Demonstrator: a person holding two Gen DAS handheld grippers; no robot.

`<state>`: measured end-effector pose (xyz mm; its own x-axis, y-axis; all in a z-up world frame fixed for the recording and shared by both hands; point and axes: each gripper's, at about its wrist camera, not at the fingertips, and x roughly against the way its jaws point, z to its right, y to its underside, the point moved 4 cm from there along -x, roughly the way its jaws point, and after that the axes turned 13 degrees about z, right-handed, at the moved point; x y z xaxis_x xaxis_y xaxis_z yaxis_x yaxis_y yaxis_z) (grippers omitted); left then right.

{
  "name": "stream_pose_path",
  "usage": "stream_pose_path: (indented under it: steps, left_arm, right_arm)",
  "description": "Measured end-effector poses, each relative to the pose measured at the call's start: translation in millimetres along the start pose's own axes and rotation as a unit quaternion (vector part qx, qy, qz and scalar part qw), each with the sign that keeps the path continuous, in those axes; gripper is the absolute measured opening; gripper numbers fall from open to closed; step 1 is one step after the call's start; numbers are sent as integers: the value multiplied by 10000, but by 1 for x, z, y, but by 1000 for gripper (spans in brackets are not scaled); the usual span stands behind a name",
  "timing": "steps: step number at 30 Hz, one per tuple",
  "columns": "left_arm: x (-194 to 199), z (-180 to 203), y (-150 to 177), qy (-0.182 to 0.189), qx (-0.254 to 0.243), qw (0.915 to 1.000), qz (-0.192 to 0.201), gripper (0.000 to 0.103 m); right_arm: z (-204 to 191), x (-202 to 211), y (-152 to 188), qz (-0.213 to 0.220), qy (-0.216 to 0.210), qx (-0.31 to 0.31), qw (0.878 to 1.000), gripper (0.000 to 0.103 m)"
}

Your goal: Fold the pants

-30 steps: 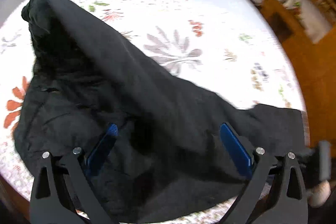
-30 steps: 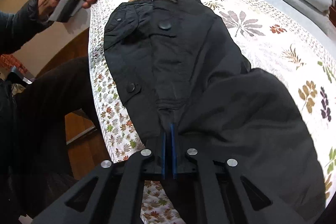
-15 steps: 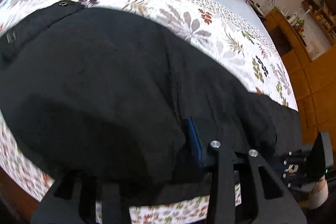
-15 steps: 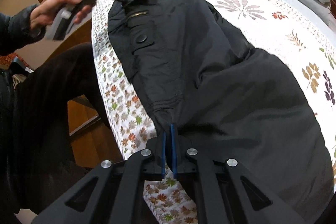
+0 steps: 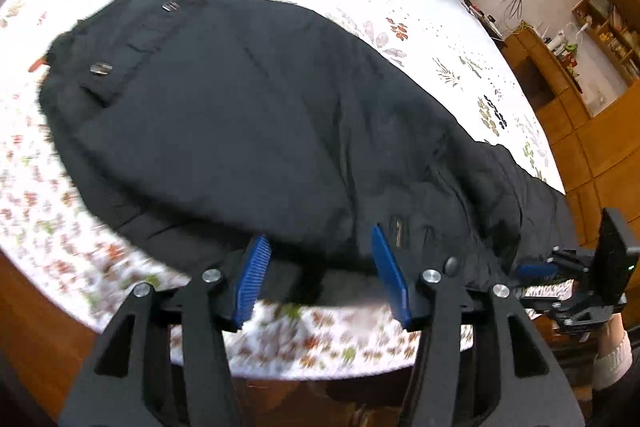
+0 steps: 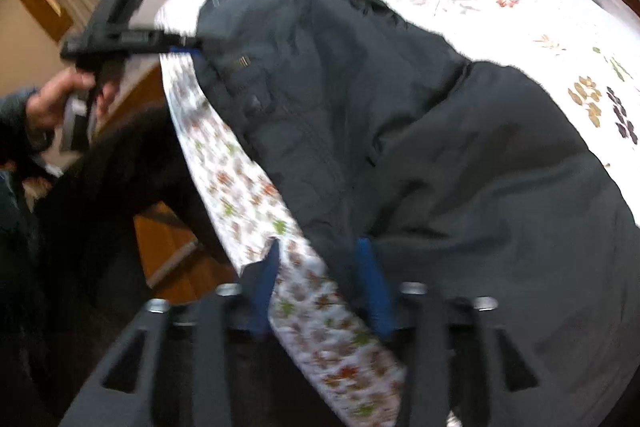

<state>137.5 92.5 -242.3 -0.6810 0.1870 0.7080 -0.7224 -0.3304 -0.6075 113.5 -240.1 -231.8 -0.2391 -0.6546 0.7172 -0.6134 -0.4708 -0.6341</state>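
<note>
Left wrist view: black heavy-fabric pants [image 5: 248, 131] lie folded over along the near edge of the bed, on a white bedspread printed with leaves [image 5: 440, 39].
Left hand-held gripper [image 5: 320, 275]: jaws apart, having just been opening; the near hem of the pants sits between the blue pads [image 5: 256, 267] but they do not press on it.
Right wrist view: right hand-held gripper [image 6: 320, 287]: jaws apart too, just opened, straddling the pants' edge and the bedspread's overhanging border (the picture is blurred, so contact is hard to judge).
Pants, position: waist end with its metal snaps [image 5: 100, 68] lies far left in the left view; the leg ends run off to the right towards the other gripper.
Step, as I judge it: releasing after a fold.
Risk: the fabric lies close to the bed's edge; a pad catching the hem while pulling away could drag the top layer askew or off the side.
Risk: puffy cloth may spring open once freed.
</note>
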Motion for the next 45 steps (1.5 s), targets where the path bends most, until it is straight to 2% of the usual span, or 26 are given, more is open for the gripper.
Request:
stream_pose_path:
  steps: [2, 4, 5, 6, 7, 8, 10, 11, 12, 14, 15, 17, 20, 27, 30, 32, 33, 35, 36, 37, 42, 45]
  left_arm:
    - [19, 1, -3, -79, -144, 9996, 234, 54]
    - [36, 8, -13, -97, -374, 9976, 569, 55]
    - [45, 16, -22, -53, -581, 9947, 851, 63]
    - [49, 25, -30, -31, -790, 9912, 1063, 69]
    - [52, 32, -37, -56, -1037, 9864, 1272, 77]
    - [53, 41, -47, -140, -1314, 9800, 1490, 81]
    - [44, 50, -62, -63, -1617, 9730, 1646, 81]
    - [40, 50, -64, -106, -1699, 9714, 1658, 81]
    - [29, 49, -69, -192, -1776, 9702, 1636, 81]
    - [8, 43, -75, -389, -1967, 9676, 1537, 81]
    - [2, 41, -76, -494, -2043, 9660, 1505, 81]
    - [-10, 27, -79, -763, -2121, 9648, 1357, 81]
    - [-23, 8, -79, -1010, -2139, 9648, 1153, 83]
    - [-38, -17, -61, -1221, -1798, 9731, 768, 86]
    - [-40, -19, -55, -1246, -1832, 9726, 700, 87]
    - [-39, -19, -53, -1246, -1888, 9714, 718, 87]
    - [-39, -19, -52, -1248, -1906, 9711, 717, 87]
    - [-38, -19, -52, -1256, -1930, 9703, 739, 88]
    - [-37, -19, -51, -1273, -1942, 9698, 744, 89]
    - [-37, -19, -51, -1288, -1946, 9696, 742, 89]
    - [-34, -19, -45, -1318, -1938, 9696, 705, 90]
    - [-32, -21, -42, -1358, -1926, 9696, 659, 92]
  right_arm:
    - [0, 18, 1, 296, 82, -210, 9993, 49]
    - [14, 51, 4, 761, 359, -699, 9940, 49]
    - [24, 67, 7, 987, 570, -949, 9889, 49]
    - [40, 90, 14, 1297, 873, -1335, 9786, 49]
    - [56, 110, 23, 1538, 1119, -1705, 9668, 50]
    - [68, 124, 32, 1688, 1324, -2001, 9560, 51]
    - [103, 165, 65, 2098, 1789, -2897, 9165, 53]
    - [114, 175, 79, 2196, 1921, -3187, 9018, 53]
    - [128, 191, 101, 2367, 2031, -3595, 8795, 53]
    - [146, 209, 137, 2535, 2264, -4155, 8437, 53]
    - [151, 212, 148, 2577, 2307, -4312, 8333, 53]
    - [163, 219, 176, 2726, 2360, -4711, 8051, 53]
    - [180, 219, 190, 2955, 2267, -5051, 7786, 53]
    - [210, 216, 203, 3252, 2089, -5495, 7407, 52]
    - [209, 227, 213, 3377, 2156, -5586, 7263, 41]
    - [207, 236, 218, 3477, 2177, -5649, 7159, 41]
    - [205, 242, 221, 3495, 2187, -5676, 7126, 47]
    - [199, 250, 224, 3436, 2378, -5643, 7120, 55]
    - [197, 252, 226, 3360, 2512, -5633, 7119, 66]
    - [196, 255, 229, 3289, 2649, -5604, 7124, 69]
    - [200, 249, 242, 3233, 2631, -5736, 7052, 69]
    - [209, 241, 239, 3179, 2677, -5709, 7081, 69]
